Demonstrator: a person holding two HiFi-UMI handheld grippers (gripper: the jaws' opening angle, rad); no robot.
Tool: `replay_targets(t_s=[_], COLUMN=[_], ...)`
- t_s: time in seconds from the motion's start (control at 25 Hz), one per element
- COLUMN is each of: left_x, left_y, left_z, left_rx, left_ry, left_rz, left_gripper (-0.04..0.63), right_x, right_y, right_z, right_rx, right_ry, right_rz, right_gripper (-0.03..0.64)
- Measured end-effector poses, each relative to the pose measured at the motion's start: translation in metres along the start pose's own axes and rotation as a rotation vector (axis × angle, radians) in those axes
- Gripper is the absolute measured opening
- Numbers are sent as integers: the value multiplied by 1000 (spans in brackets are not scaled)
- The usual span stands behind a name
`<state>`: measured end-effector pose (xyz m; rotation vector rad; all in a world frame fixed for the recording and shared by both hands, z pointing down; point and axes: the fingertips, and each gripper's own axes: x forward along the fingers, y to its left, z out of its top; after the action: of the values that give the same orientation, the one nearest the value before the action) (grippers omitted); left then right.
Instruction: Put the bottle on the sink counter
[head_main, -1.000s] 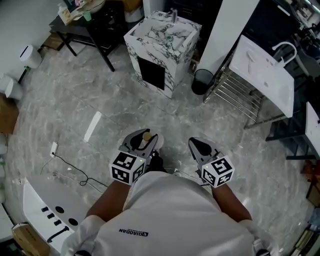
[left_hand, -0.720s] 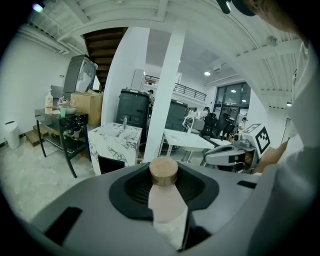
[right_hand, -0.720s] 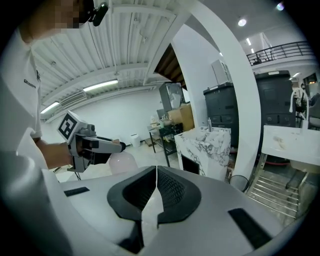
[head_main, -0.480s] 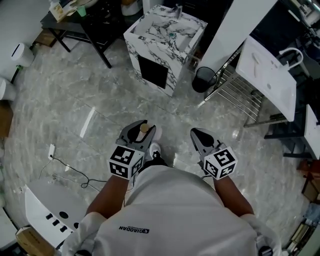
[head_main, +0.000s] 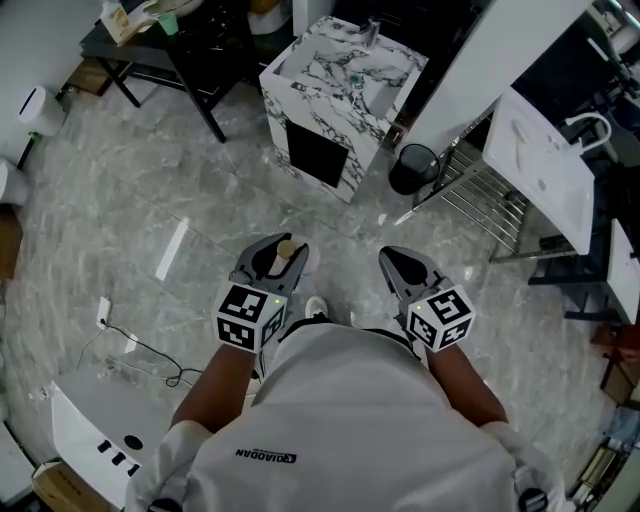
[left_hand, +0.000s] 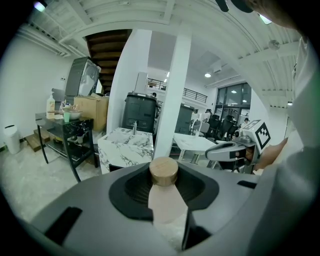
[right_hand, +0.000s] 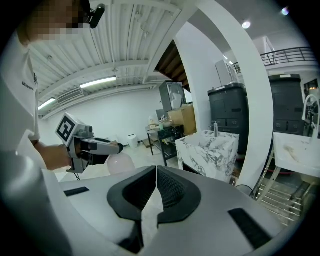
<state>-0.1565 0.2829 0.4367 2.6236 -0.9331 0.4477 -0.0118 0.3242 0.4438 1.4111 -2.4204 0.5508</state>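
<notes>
A pale pink bottle (left_hand: 167, 202) with a round wooden cap (head_main: 285, 249) stands upright between the jaws of my left gripper (head_main: 276, 261), which is shut on its neck. In the right gripper view the bottle's rounded body (right_hand: 121, 163) hangs below the left gripper (right_hand: 95, 146). My right gripper (head_main: 404, 270) is held beside it at the same height, shut with its pads together and nothing between them. The marble sink counter (head_main: 338, 98) with a basin and a small faucet (left_hand: 134, 127) stands ahead across the floor, well beyond both grippers.
A black bin (head_main: 413, 167) and a metal rack (head_main: 490, 200) stand right of the counter by a white column (head_main: 478, 62). A black table (head_main: 175, 45) is at the far left. A white sink unit (head_main: 545, 170) is at right. A cable (head_main: 140, 352) lies on the floor at left.
The person has walked forward, so the sink counter and bin sit slightly closer and further right in the head view. Both grippers keep their hold and spacing.
</notes>
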Motion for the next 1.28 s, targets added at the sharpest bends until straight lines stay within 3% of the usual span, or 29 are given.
replay_targets(t_s=[0.6,1.04,1.28], left_x=[-5,12,29], left_y=[36,53,62], left_z=[1,6,29], left_rx=[-18,-23,-2], left_ry=[5,17,3], left_rz=[13,44,51], left_gripper=[140,140,140], right_x=[42,67,90], right_y=[5,-15,-34], right_z=[22,38,55], right_rx=[17,35,53], right_ry=[-11,-38,-58], right_rz=[23,52,71], right_gripper=[41,41,41])
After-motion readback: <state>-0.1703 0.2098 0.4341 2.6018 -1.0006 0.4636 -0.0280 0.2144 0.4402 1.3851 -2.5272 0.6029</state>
